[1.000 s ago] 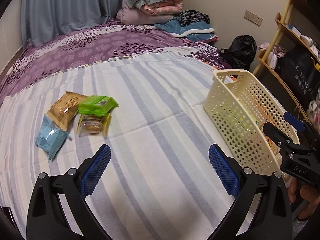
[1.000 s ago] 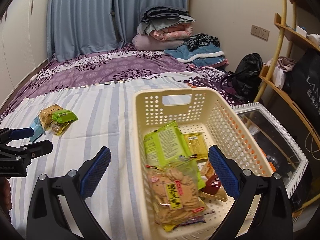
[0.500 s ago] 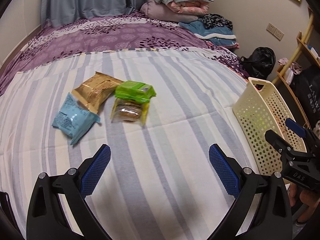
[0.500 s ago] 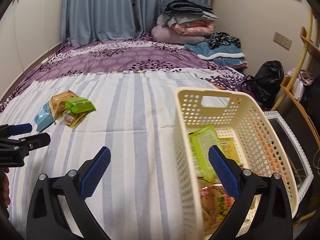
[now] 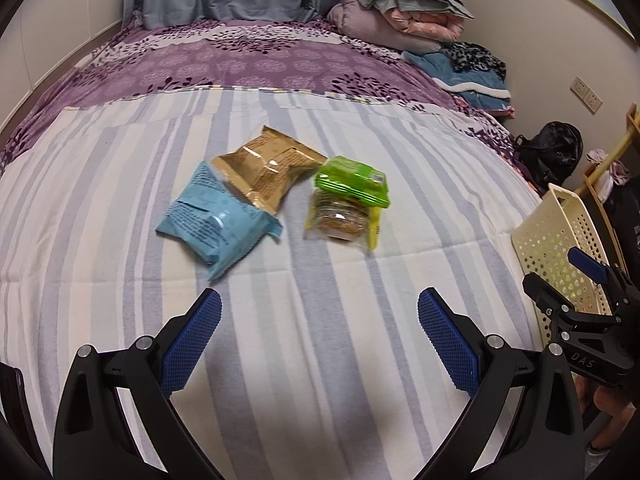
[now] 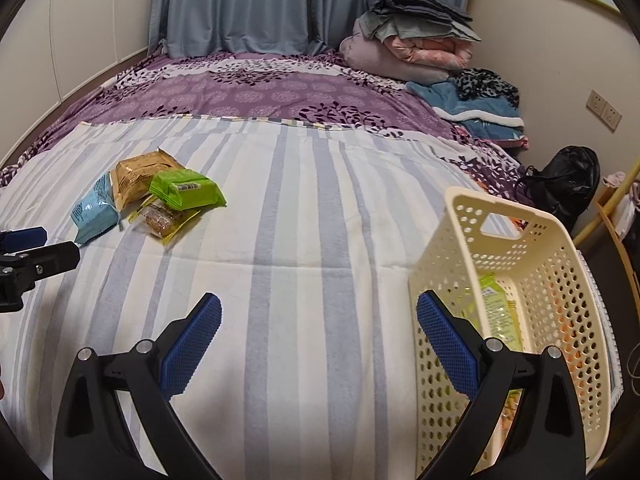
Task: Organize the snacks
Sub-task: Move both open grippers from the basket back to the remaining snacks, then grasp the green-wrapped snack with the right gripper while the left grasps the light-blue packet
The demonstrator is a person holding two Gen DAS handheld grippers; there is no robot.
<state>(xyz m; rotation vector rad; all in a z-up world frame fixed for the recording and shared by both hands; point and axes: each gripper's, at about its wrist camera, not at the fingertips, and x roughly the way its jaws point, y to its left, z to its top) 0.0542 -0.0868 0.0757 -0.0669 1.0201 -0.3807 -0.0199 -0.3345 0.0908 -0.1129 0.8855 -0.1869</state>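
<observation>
Several snack packets lie together on the striped sheet: a light blue packet, a gold packet, a green packet and under it a clear yellow-edged biscuit packet. My left gripper is open and empty, a short way in front of them. My right gripper is also open and empty, beside the cream perforated basket, which holds a green packet and other snacks. The pile shows to the left in the right wrist view: blue packet, green packet.
The bed carries a purple floral cover behind the striped sheet. Folded bedding is stacked at the far right corner. A black bag sits on the floor beside a wooden shelf. The other gripper appears at the right edge.
Both grippers have swung left toward the snack pile, which now sits closer and more central for the left one. The basket has slid toward the right edge of both views.
</observation>
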